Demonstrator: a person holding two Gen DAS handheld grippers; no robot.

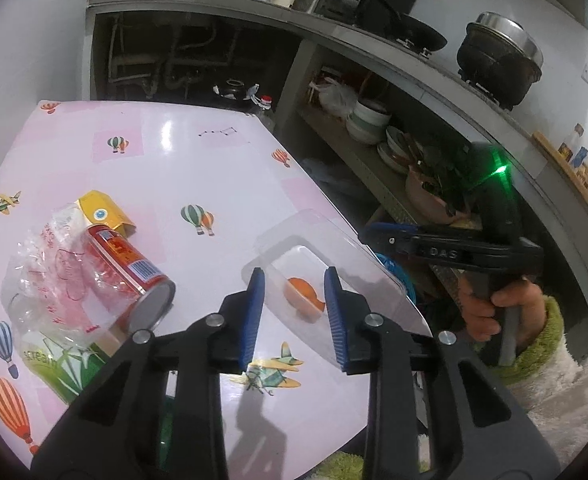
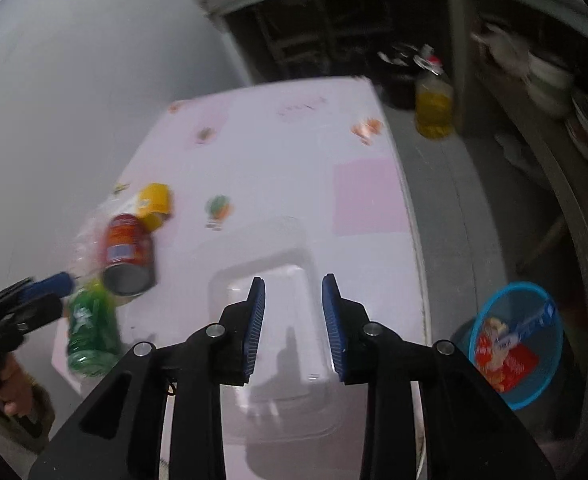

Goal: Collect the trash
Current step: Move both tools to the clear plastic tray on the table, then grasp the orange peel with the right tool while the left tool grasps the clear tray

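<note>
A clear plastic tray [image 1: 334,248] lies at the right edge of the pink table [image 1: 174,152], with an orange shape showing through it. My left gripper [image 1: 295,314] hovers open above the table, the tray in line between its fingers and nothing gripped. A red can [image 1: 126,260], a yellow carton [image 1: 102,210], a crumpled clear bag [image 1: 42,280] and a green bottle [image 1: 66,372] lie to its left. My right gripper [image 2: 294,312] stands open over the tray [image 2: 262,280]. From the left wrist it [image 1: 370,236] shows by the tray's far corner.
A blue bin [image 2: 510,286] holding wrappers stands on the floor right of the table. A bottle of yellow oil [image 2: 434,108] sits beyond the table's far corner. Kitchen shelves with stacked bowls [image 1: 368,120] and a counter with a black pot [image 1: 498,60] run along the right.
</note>
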